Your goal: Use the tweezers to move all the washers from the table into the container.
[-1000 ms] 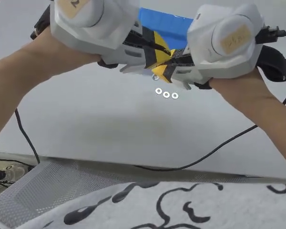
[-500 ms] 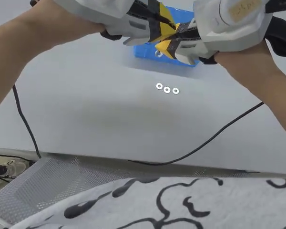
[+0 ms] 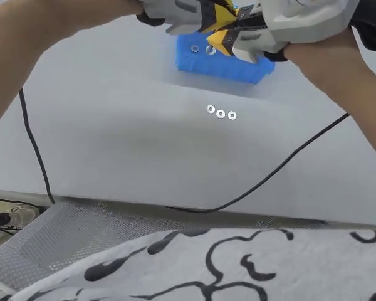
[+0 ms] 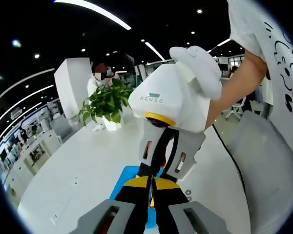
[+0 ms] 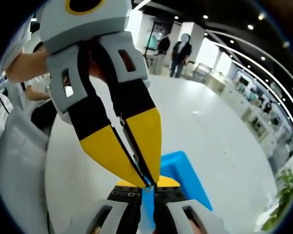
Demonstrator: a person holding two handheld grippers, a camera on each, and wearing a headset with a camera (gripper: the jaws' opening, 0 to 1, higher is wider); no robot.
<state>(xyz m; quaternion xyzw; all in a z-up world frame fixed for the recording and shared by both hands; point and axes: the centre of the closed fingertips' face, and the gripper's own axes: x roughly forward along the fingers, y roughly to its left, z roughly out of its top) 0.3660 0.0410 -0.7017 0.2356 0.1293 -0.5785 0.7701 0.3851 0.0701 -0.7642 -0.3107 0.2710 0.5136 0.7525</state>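
Observation:
Three small steel washers lie in a row on the grey table. Behind them stands the blue container, with one washer lying inside. Over the container my left gripper and right gripper meet tip to tip, both shut. Thin dark tweezers are pinched between the yellow jaws; they are hard to make out in the head view. Another washer hangs just under the tips, above the container's inside. The left gripper view looks along its own shut jaws at the right gripper.
A black cable runs across the table on the right, and another cable hangs along the left side. The table's front edge is near me. A grey mesh chair sits below it. People and a potted plant stand in the room behind.
Both grippers moved together away from me, carrying the hanging washer from just behind the row of three to above the blue container. The three washers stayed put.

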